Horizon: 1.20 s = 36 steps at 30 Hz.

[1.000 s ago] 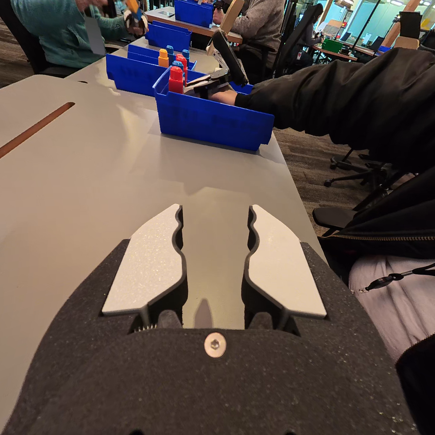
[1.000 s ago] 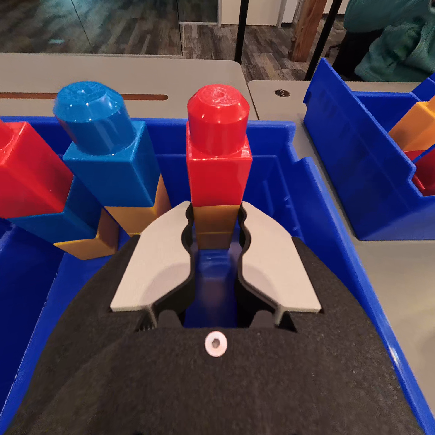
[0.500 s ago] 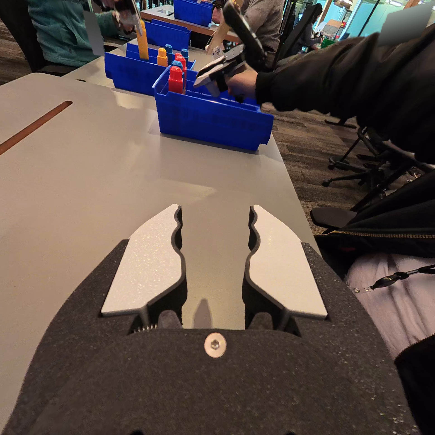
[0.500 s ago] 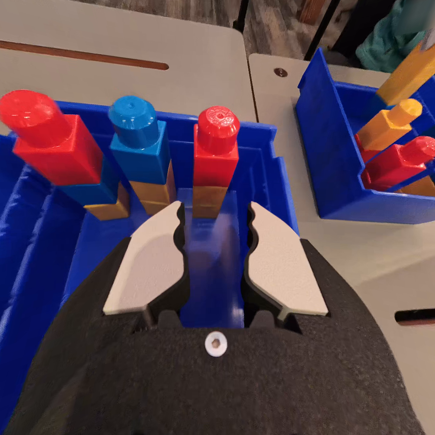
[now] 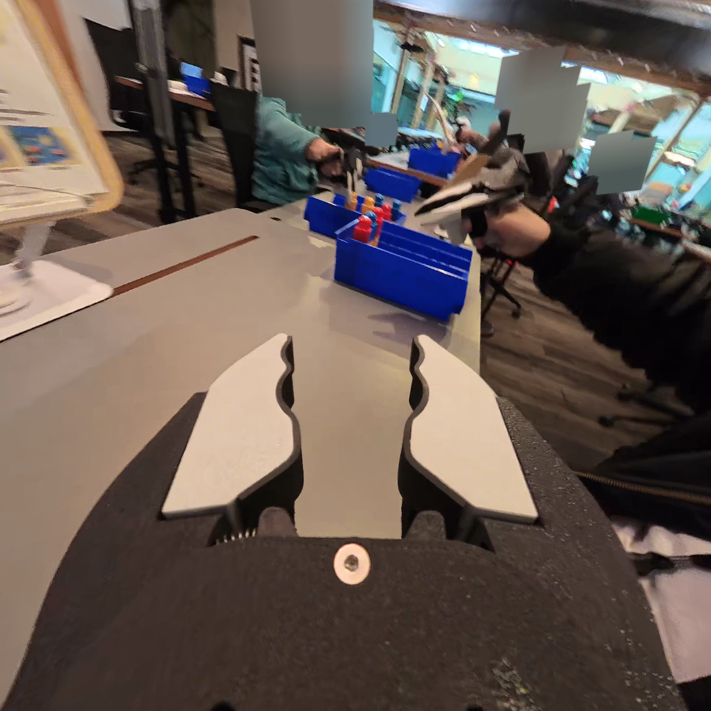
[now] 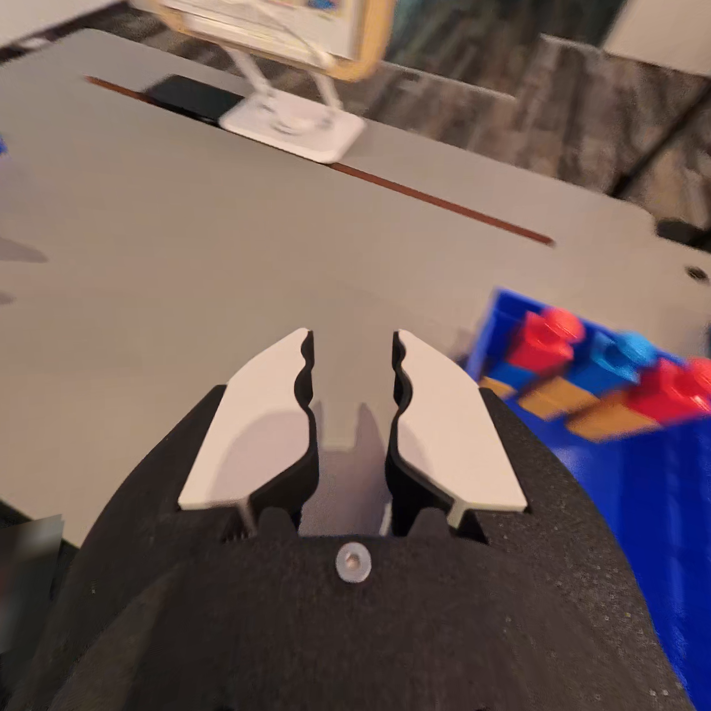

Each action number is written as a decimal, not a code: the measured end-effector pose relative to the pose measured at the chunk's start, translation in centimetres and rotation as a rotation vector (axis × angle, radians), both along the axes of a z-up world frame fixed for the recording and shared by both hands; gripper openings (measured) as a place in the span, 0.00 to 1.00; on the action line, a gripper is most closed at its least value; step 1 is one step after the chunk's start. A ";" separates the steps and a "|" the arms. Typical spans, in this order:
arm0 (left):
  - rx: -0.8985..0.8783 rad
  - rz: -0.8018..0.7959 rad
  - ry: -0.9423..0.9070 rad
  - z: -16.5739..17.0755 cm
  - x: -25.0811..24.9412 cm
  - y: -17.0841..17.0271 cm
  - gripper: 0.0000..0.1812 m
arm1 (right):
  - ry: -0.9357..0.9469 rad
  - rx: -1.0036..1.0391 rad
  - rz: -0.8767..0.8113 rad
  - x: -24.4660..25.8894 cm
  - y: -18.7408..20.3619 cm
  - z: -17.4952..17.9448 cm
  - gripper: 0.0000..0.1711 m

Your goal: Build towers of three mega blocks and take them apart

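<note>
A blue bin [image 5: 400, 275] stands on the grey table [image 5: 161, 346] and holds three block towers [image 5: 367, 231] of red, blue and orange blocks. In the right wrist view the bin [image 6: 635, 481] is at the right with the towers [image 6: 600, 377] blurred. My left gripper [image 5: 350, 346] is open and empty, low over the table, well short of the bin. My right gripper [image 6: 350, 338] is open and empty, above bare table left of the bin. It also shows in the left wrist view [image 5: 454, 202], raised beyond the bin's right end.
A framed board on a white stand [image 6: 296, 123] sits at the table's far side; it also shows in the left wrist view [image 5: 50, 284]. A second blue bin [image 5: 338, 215] with blocks stands behind the first, where another person in teal [image 5: 281, 161] works. The table edge [image 5: 479, 346] runs on the right.
My right gripper let go of the tower with the red top, lifted out of the bin and swung left. The left gripper stayed open and tilted up.
</note>
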<state>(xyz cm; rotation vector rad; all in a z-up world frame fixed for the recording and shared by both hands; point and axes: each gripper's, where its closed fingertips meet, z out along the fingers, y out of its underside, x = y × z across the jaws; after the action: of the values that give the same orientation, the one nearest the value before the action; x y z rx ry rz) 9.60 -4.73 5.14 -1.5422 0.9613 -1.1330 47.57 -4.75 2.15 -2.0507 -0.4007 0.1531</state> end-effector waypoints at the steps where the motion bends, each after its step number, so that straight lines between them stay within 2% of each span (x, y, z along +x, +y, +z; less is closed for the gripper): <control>1: -0.015 0.042 -0.018 0.7 -1.9 -0.4 0.33 | 0.008 0.009 0.067 -3.1 0.3 0.3 0.22; 4: -0.035 0.180 -0.002 2.0 -8.3 -1.5 0.35 | 0.100 0.033 0.253 -11.9 0.8 0.7 0.22; 8: -0.026 0.383 0.142 2.8 -17.4 -2.8 0.35 | 0.209 0.006 0.451 -21.0 0.7 -0.3 0.22; 13: -0.091 0.667 0.497 1.6 -29.8 -2.0 0.32 | 0.222 -0.032 0.584 -26.6 0.5 -1.7 0.22; 16: -0.105 0.649 0.742 -1.2 -33.4 -1.0 0.31 | 0.247 -0.028 0.610 -28.0 1.0 -1.3 0.21; 18: -0.129 0.598 0.943 -4.2 -35.1 -0.3 0.32 | 0.274 -0.029 0.631 -28.5 1.1 -0.8 0.21; 20: -0.226 0.604 1.038 -7.0 -35.9 0.9 0.32 | 0.292 -0.030 0.626 -28.4 1.4 -0.6 0.21; 22: -0.375 0.664 0.993 -9.3 -35.4 2.6 0.30 | 0.303 -0.026 0.617 -28.0 1.7 -0.5 0.21; 26: -0.663 0.729 0.751 -12.5 -32.9 5.8 0.27 | 0.351 -0.051 0.603 -26.9 1.9 -0.9 0.21; 28: -0.731 0.739 0.694 -13.4 -31.8 6.8 0.27 | 0.376 -0.058 0.584 -26.0 2.1 -1.1 0.21; 36: -0.896 0.844 0.772 -16.2 -31.5 7.7 0.29 | 0.486 -0.083 0.513 -23.2 3.1 -1.5 0.20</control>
<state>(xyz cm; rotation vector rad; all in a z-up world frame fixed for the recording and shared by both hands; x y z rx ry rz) -21.95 3.00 -11.08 -2.8450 0.0859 -0.2896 24.33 -1.70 0.66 -1.8695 -0.6084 0.9689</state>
